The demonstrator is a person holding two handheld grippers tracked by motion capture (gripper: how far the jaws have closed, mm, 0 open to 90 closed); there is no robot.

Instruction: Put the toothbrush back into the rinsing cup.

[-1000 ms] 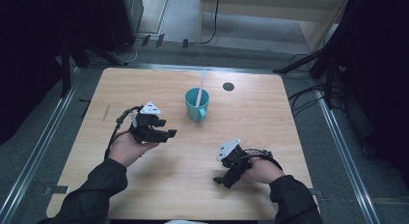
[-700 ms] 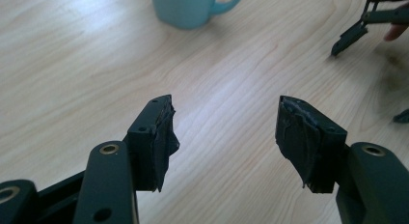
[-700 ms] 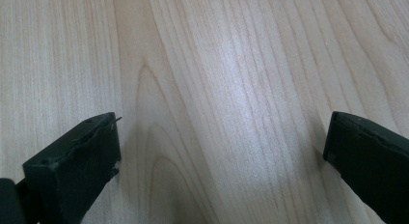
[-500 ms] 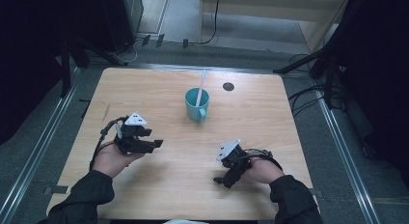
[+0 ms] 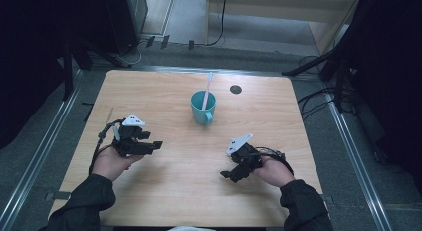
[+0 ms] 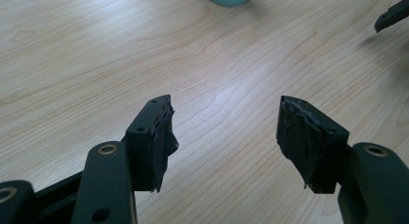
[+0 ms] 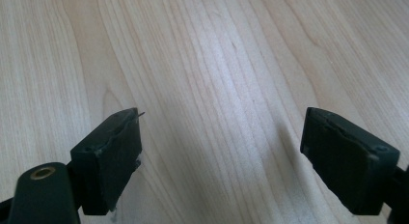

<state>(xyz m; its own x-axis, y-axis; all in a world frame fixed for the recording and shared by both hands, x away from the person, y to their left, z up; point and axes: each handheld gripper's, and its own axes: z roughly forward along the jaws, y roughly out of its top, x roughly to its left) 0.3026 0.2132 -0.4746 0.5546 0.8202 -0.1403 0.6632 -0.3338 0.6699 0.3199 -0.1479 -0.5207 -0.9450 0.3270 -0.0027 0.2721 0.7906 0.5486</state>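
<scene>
While working at the wooden table [image 5: 169,201], holds the left gripper [image 5: 157,145] low over the table's left part, 2 jaws wide apart with nothing between them. Holds the right gripper [image 5: 226,176] toward the near right, 2 jaws likewise spread over bare wood, gripping nothing. Has the teal cup [image 5: 203,109] upright at the table's middle, well apart from both grippers, with a pale toothbrush [image 5: 207,89] leaning inside and rising past the far rim
</scene>
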